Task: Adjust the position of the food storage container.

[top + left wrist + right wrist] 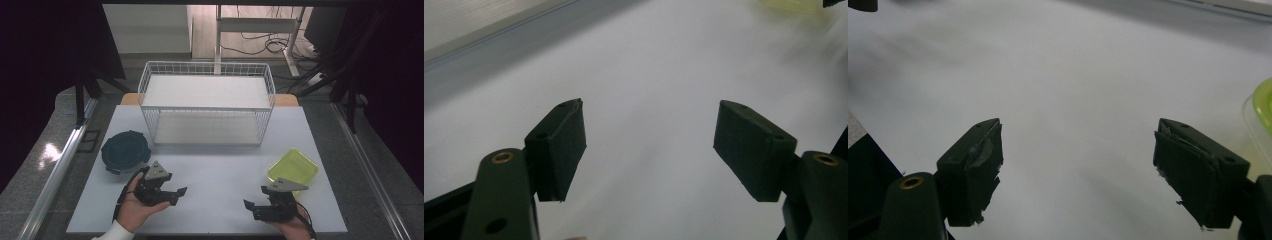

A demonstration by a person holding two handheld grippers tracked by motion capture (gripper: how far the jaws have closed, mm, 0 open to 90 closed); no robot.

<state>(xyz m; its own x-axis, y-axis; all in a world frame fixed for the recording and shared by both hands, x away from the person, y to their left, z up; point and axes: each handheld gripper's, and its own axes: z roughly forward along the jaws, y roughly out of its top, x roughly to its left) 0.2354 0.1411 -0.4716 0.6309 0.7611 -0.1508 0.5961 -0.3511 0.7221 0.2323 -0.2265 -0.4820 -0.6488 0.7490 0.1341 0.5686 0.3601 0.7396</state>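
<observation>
A white wire two-tier rack (207,102) stands at the back of the pale table (215,170). A dark round lidded container (125,150) lies at the left and a yellow-green rectangular container (293,169) at the right. My left gripper (177,196) rests near the front left, held in a hand, its jaws wide apart with nothing between them (649,145). My right gripper (251,209) sits at the front right just before the yellow-green container, also open and empty (1078,165). The two grippers point toward each other.
A metal rail (60,170) runs along the table's left side and another (370,175) along the right. Behind the rack stand a desk frame and cables (260,40) on the floor. Dark curtains hang on both sides.
</observation>
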